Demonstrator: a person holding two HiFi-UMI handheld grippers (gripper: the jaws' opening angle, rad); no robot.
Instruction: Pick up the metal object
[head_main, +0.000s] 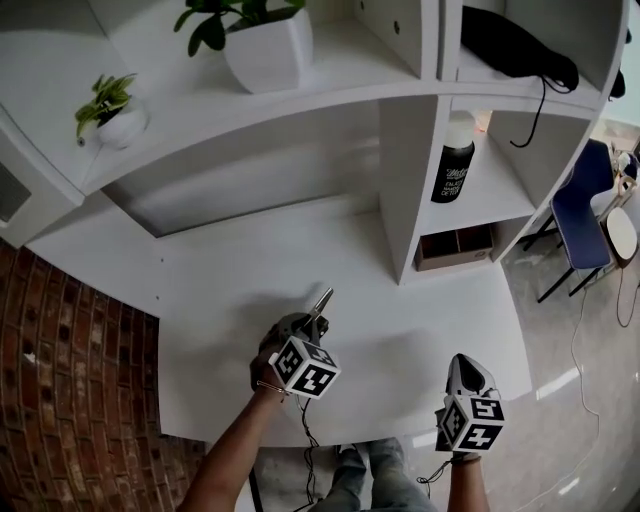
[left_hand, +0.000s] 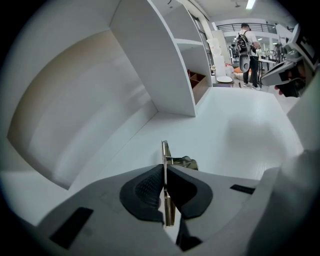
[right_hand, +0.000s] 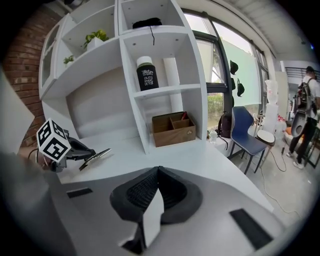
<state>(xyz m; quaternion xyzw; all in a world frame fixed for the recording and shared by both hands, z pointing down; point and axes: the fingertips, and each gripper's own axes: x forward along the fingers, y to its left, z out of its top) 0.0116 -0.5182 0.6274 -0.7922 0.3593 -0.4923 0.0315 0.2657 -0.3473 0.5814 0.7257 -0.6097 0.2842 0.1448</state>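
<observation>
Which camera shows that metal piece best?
The left gripper view: the metal piece sits close up, pinched edge-on in the left tool. The head view shows only its tip poking out; the right gripper view shows it small, side-on, far left.

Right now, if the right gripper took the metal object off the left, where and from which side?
The free end of the metal object, the flat strip sticking out past the left gripper, which is shut on its rear. Probably come from the tip side with the right gripper, opened first, jaws across the strip's flat faces.
</observation>
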